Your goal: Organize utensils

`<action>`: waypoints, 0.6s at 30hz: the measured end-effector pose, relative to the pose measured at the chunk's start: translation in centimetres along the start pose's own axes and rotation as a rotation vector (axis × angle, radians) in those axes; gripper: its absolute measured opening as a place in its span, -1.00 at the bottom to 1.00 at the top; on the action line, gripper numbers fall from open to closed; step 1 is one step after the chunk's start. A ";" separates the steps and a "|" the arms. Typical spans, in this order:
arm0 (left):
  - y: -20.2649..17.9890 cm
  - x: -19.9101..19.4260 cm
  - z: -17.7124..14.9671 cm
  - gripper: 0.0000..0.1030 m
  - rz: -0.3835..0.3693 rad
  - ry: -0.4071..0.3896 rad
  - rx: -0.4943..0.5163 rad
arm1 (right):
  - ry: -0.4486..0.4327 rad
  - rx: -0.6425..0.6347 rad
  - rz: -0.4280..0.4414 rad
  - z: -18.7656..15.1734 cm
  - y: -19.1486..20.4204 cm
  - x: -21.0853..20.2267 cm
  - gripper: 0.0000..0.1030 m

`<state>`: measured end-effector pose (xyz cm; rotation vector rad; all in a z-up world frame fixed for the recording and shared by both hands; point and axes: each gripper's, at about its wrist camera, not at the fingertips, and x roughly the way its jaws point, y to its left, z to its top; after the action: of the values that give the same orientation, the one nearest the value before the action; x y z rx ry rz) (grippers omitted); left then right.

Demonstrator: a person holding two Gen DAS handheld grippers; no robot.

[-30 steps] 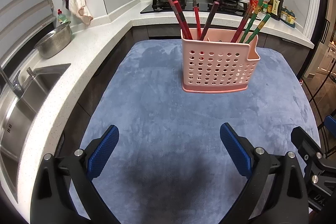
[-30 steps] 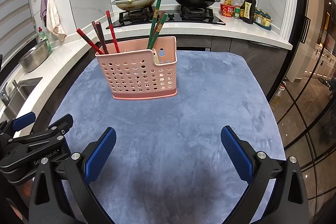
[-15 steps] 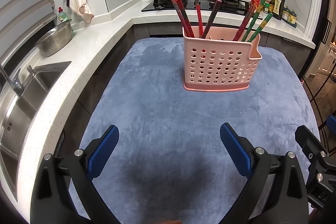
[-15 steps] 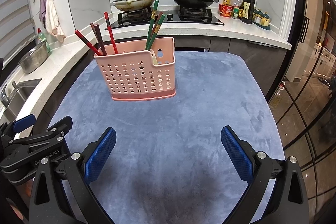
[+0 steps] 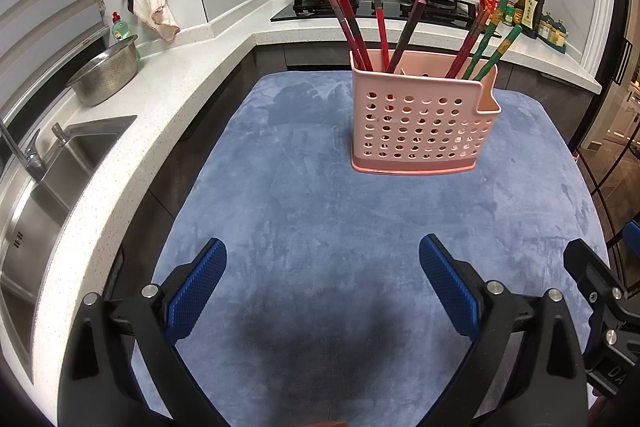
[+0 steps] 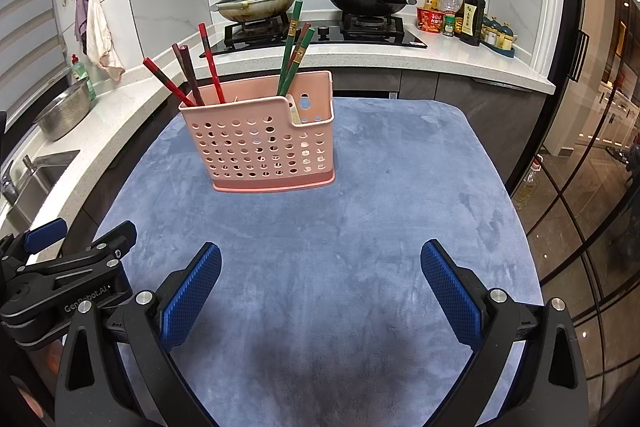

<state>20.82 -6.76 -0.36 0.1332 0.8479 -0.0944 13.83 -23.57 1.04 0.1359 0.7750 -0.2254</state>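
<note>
We hold the left gripper (image 5: 322, 281) and the right gripper (image 6: 320, 281) low over the blue cloth (image 5: 320, 211), both with fingers wide apart and empty, probably because nothing lies loose to pick. The pink basket (image 5: 420, 127) stands upright on the cloth, with red chopsticks (image 5: 356, 31) and green chopsticks (image 5: 494, 43) leaning inside. Compared with a second ago, the basket appears slightly lower in both views; the fingers are equally apart.

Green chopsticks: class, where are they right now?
In both views the green chopsticks stand in the right end of the pink basket on the blue mat.
</note>
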 end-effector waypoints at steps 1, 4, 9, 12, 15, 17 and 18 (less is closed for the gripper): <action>0.0 0.0 0.0 0.80 -0.002 0.001 0.000 | 0.000 -0.001 0.000 0.0 0.0 0.0 0.87; 0.0 0.0 0.0 0.80 -0.004 0.000 0.000 | 0.000 -0.001 0.000 0.0 0.0 0.0 0.87; 0.1 0.1 0.0 0.80 -0.003 0.004 -0.002 | 0.000 0.000 0.001 0.0 0.0 0.0 0.87; 0.1 0.0 0.0 0.80 -0.004 0.003 -0.001 | 0.000 0.000 0.000 0.0 0.0 0.0 0.87; 0.1 -0.1 0.0 0.80 0.000 -0.002 -0.001 | 0.000 0.001 0.000 0.0 0.0 0.1 0.87; 0.0 -0.2 0.0 0.79 0.002 -0.007 0.001 | 0.000 0.003 0.000 0.0 0.0 0.0 0.87; 0.0 -0.2 0.0 0.79 0.005 -0.010 0.002 | 0.000 0.004 0.000 0.0 0.0 0.0 0.87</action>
<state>20.68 -6.73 -0.21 0.1367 0.8370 -0.0917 13.85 -23.55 1.07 0.1394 0.7742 -0.2264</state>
